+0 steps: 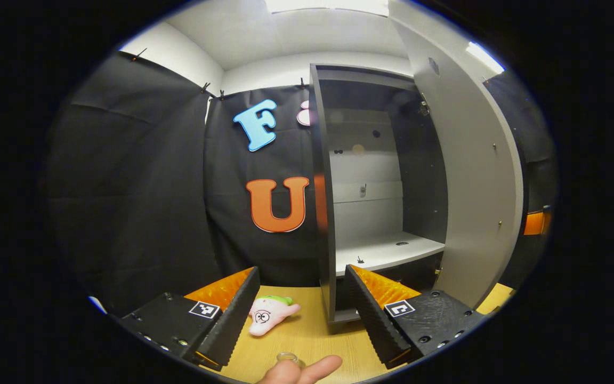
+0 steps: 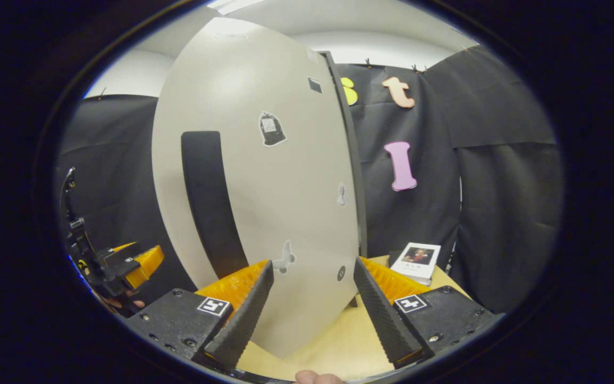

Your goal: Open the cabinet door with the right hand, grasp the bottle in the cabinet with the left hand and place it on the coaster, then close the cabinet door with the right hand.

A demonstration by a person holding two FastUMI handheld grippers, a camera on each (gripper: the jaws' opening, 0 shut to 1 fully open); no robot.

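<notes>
Cabinet door [image 1: 472, 176]: open, swung wide
Cabinet [image 1: 387, 250] shelf: bare, no bottle seen inside
Bottle [image 1: 288, 358]: clear rim at lower edge, over the desk [image 1: 312, 336]; coaster not discernible
Left hand-held gripper [image 1: 301, 309]: fingers apart, empty
Right hand-held gripper [image 2: 312, 304]: fingers apart, facing door front
Remaining: door closing, judged

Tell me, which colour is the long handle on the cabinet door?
Black handle on a light grey cabinet door, clearest in right gripper view.
</notes>
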